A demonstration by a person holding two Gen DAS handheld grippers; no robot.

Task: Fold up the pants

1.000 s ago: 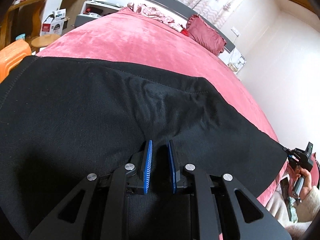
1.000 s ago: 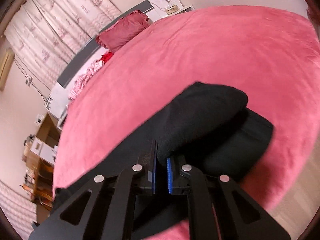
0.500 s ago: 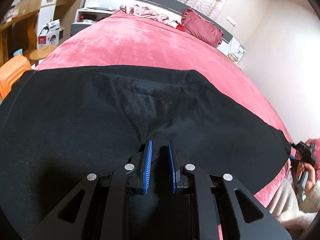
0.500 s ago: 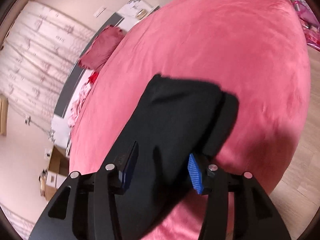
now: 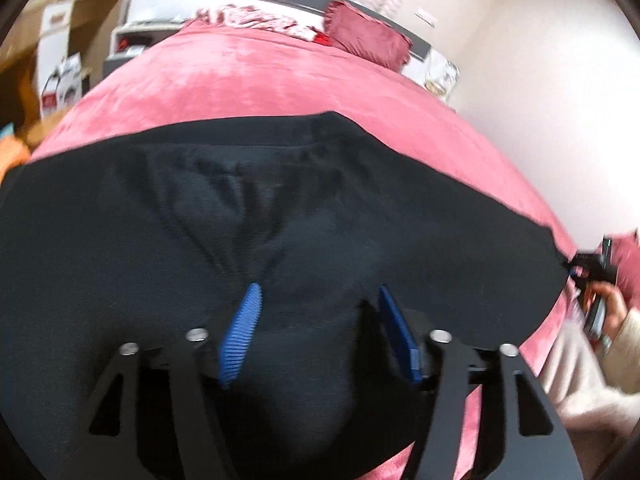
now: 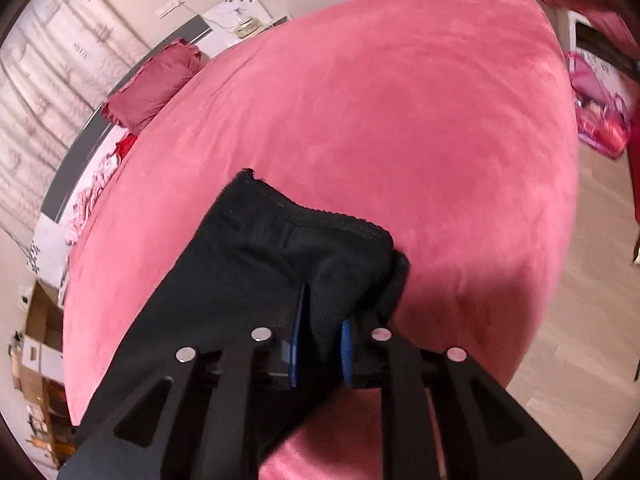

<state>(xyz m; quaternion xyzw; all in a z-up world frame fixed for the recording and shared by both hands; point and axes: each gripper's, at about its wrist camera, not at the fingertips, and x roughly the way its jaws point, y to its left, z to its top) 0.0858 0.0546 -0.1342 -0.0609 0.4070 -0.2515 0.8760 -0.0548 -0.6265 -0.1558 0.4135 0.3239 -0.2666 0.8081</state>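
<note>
Black pants lie spread across the near part of a pink bed. My left gripper is open above the pants' near edge, its blue pads wide apart with fabric bulging between them. In the right wrist view the pants' leg end lies folded on the bed. My right gripper has its pads close together around a bunch of the black fabric. The right gripper also shows at the right edge of the left wrist view, at the pants' far right corner.
A dark red pillow and patterned bedding lie at the headboard. Shelves and boxes stand left of the bed. A nightstand is by the wall. Wooden floor and a pink bag are to the right.
My left gripper has opened from shut on the pants to wide apart. My right gripper opened half a second ago and has now closed again on the leg end.
</note>
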